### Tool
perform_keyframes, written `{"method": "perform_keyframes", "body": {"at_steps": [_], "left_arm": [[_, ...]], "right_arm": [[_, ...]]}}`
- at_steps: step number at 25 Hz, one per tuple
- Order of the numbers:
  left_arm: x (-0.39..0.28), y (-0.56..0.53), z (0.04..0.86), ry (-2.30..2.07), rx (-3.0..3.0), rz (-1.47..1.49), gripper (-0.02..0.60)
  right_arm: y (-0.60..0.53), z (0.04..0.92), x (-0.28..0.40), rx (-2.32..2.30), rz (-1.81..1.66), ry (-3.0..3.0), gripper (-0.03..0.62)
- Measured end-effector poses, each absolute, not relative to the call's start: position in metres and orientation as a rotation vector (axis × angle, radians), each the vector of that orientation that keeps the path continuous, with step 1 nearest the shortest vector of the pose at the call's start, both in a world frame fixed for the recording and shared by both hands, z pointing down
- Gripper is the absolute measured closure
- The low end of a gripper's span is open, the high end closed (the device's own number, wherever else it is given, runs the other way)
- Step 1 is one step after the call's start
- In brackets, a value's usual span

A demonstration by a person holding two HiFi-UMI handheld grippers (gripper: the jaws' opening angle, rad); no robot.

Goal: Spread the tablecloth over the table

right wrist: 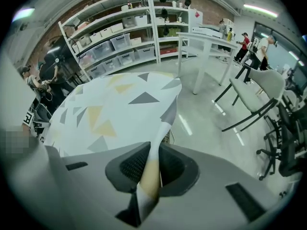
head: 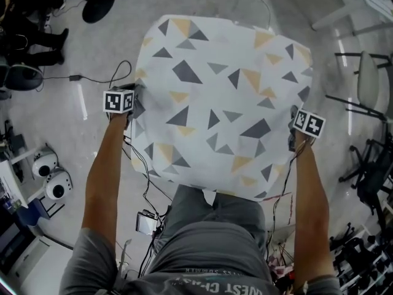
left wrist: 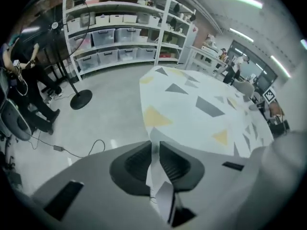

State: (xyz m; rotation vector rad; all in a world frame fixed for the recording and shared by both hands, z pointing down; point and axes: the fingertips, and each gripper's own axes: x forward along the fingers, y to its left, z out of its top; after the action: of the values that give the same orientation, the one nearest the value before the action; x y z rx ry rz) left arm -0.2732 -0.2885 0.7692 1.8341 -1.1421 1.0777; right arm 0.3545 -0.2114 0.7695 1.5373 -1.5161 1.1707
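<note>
The only printed marks that stand out are the black-and-white square patterns on the marker cubes, one on the left cube [head: 118, 101] and one on the right cube [head: 309, 123]. These are coded patterns, not words. A line of lettering runs across the person's grey shirt [head: 209, 269] at the bottom of the head view, but it is upside down and too faint to read. The storage boxes [left wrist: 115, 32] on the shelving carry no labels that can be made out.

The tablecloth [head: 215, 103], white with grey, dark and yellow triangles, lies spread across the tabletop and hides it completely, with its edges hanging over the sides. It stretches away from the person between the two tongs.

The left tongs [head: 132, 113] are at the cloth's left side, near the corner closest to the person. In the left gripper view the left tongs [left wrist: 154, 146] are closed on a thin fold of the tablecloth [left wrist: 201, 109], which rises from between the pads to the spread surface beyond.

The right tongs [head: 293, 131] are at the opposite side. In the right gripper view the right tongs [right wrist: 153, 150] pinch a bunched strip of the tablecloth [right wrist: 110, 109], yellow and white where it passes between the pads.
</note>
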Motion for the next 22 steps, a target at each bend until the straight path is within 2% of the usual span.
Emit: {"method": "perform_keyframes", "body": {"at_steps": [13,19,20,22], "left_arm": [[-0.269,-0.299,0.765,-1.235,1.881,1.117,0.541],[-0.272,-0.301,0.769,-1.261,1.921,1.250,0.549],[-0.273,-0.300,0.768,-1.273,1.924,1.272,0.552],[-0.280,-0.297,0.766,-1.307,1.912,1.322,0.562]], "right_arm": [[-0.203,0.770,0.360,1.536,1.176,-1.486,0.530],[-0.202,0.771,0.358,1.510,1.223,-1.531,0.528],[-0.201,0.771,0.357,1.487,1.236,-1.549,0.517],[-0.197,0.768,0.353,1.435,1.268,-1.597,0.450]]}}
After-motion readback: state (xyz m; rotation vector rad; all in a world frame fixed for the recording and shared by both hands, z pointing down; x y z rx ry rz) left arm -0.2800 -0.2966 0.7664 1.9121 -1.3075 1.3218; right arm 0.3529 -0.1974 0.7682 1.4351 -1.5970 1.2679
